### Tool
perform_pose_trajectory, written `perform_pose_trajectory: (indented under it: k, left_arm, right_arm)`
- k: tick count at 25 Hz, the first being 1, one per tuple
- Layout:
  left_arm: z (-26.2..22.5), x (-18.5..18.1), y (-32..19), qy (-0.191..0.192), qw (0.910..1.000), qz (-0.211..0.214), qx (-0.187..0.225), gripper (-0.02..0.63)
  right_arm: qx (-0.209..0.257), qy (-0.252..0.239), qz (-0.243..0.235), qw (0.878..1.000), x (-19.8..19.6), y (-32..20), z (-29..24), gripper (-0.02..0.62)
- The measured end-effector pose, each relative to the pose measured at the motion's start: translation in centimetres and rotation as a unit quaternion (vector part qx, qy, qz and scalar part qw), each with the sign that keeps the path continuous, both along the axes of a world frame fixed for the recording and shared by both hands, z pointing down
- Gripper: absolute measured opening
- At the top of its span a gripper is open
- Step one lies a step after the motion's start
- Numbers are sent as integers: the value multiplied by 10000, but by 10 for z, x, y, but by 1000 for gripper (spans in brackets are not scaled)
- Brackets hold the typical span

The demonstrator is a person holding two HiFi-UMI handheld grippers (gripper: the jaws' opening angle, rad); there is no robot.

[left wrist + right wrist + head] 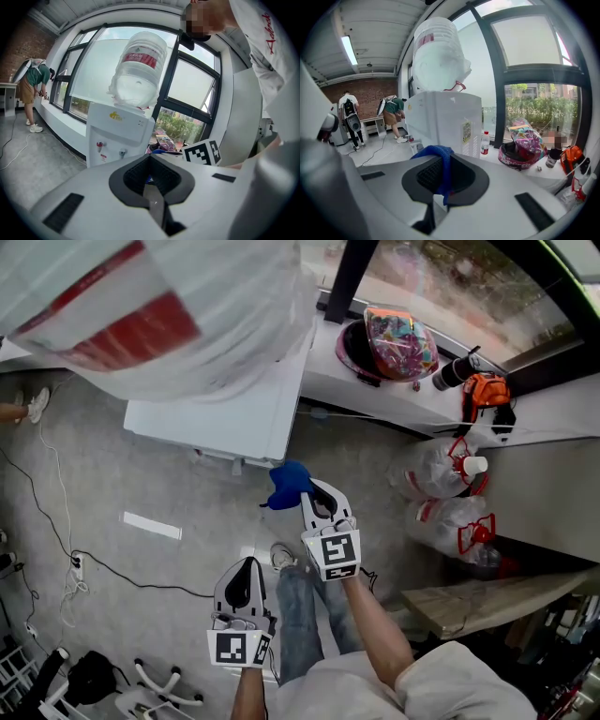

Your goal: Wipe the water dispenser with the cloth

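Observation:
The white water dispenser stands at the upper left of the head view, with its big clear bottle on top. My right gripper is shut on a blue cloth, held just off the dispenser's near right corner. In the right gripper view the cloth hangs between the jaws, with the dispenser's side a short way ahead. My left gripper is lower and further back, shut with nothing in it. The left gripper view faces the dispenser's front and taps.
A colourful helmet and an orange item lie on the window ledge. Tied plastic bags and a wooden plank are on the right. A cable runs over the floor. People stand in the background.

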State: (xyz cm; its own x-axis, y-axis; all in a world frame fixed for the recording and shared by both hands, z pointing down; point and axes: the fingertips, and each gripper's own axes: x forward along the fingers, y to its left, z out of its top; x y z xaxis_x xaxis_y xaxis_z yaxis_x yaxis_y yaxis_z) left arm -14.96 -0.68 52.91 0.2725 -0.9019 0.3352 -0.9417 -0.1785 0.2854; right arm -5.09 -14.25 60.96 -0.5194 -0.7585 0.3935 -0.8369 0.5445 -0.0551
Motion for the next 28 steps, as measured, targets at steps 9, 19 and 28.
perform_pose_trajectory:
  k: [9,19,28]
  left_arm:
    - [1,-4,-9,-23,10000,26,-23,11]
    - [5,-4,-35,-187,9994,264,-93,11]
    - [3,0,-51,-278,9987,385,-170,11]
  right_arm:
    - [38,179,-232,9996,-12,-48,15,23]
    - [369,403,-289,9981,-1,-154,4,23]
    - [316,556,-208,9977,14,-242,13,23]
